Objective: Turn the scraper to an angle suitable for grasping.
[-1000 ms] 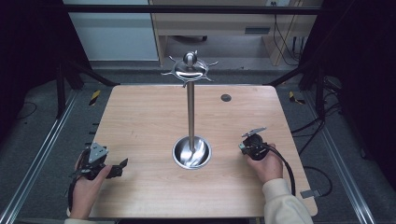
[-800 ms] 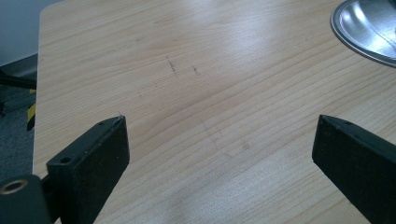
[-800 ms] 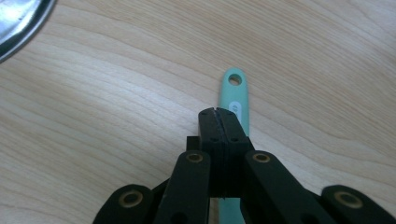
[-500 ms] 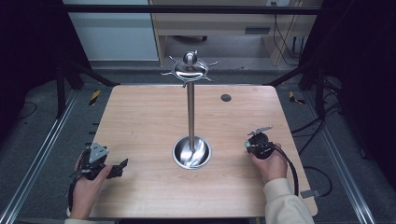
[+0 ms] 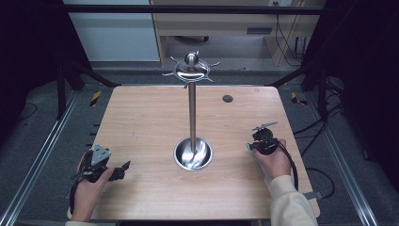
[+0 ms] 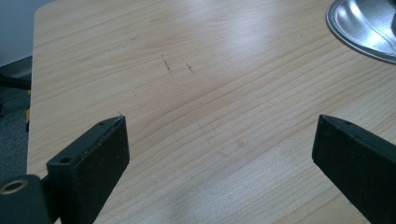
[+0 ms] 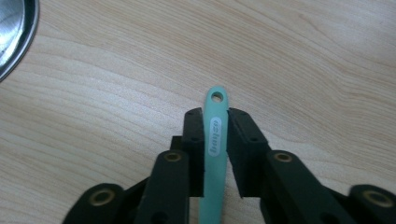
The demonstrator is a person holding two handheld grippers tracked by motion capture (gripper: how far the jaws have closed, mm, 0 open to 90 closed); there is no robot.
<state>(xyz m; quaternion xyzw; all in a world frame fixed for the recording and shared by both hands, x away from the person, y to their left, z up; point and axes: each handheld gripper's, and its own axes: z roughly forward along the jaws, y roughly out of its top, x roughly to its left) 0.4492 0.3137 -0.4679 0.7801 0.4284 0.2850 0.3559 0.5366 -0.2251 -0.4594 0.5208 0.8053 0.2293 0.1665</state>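
Observation:
A teal utensil handle (image 7: 215,126) with a hole at its tip lies on the wooden table (image 5: 150,122), between the jaws of my right gripper (image 7: 215,114). Those jaws have just been opening and now flank the handle loosely, with a thin gap on one side. In the high view the right gripper (image 5: 259,142) sits right of the bowl, held by a hand in a cream sleeve. My left gripper (image 5: 113,170) rests at the table's front left. Its jaws (image 6: 219,140) stand wide open over bare wood.
A steel stand rises from a shiny bowl base (image 5: 193,154) at the table's middle, with a ring of hooks at its top (image 5: 190,70). The bowl's rim (image 6: 364,28) shows in the left gripper view. A small dark disc (image 5: 227,98) lies at the far right.
The right hand and its gripper have drifted slightly to the right, away from the bowl. The left hand has kept still.

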